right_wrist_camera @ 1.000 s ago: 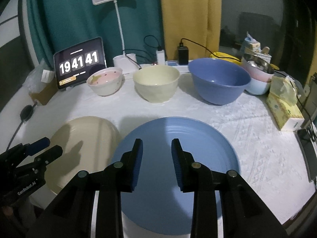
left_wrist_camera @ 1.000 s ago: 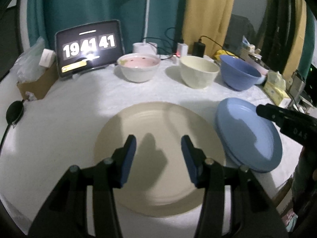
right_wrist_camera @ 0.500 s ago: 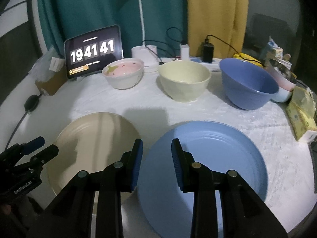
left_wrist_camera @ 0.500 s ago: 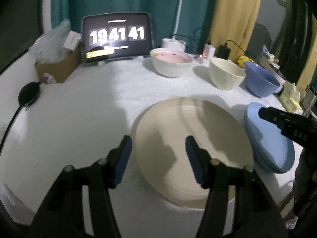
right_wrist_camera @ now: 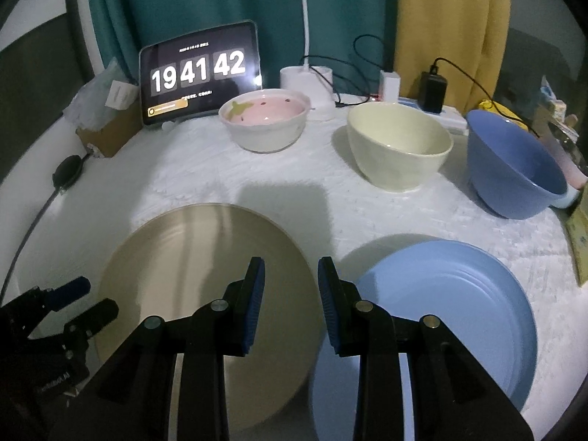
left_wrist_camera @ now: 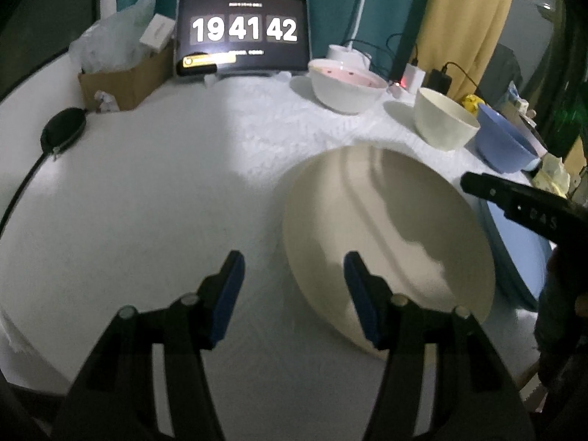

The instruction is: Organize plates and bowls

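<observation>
A round table covered with a white textured cloth (right_wrist_camera: 294,198) carries all the dishes. Near its front edge lie two flat plates side by side: a round cream plate (right_wrist_camera: 191,257) on the left and a round blue plate (right_wrist_camera: 448,308) on the right, their rims touching or overlapping; which one cannot be told.

Along the back edge stand three bowls in a row: a white bowl with a pink inside (right_wrist_camera: 266,123), a pale cream bowl (right_wrist_camera: 398,147) and a deep blue bowl (right_wrist_camera: 514,169) toward the right edge. Behind the pink bowl a dark tablet showing a clock (right_wrist_camera: 200,73) leans upright.

The left gripper (left_wrist_camera: 292,286) hangs over the left rim of the cream plate, its blue-padded jaws spread with nothing between them; one finger is over bare cloth, the other over the plate. The right gripper (right_wrist_camera: 290,294) hovers above the place where the two plates meet, its jaws parted by a narrow gap and holding nothing.
</observation>
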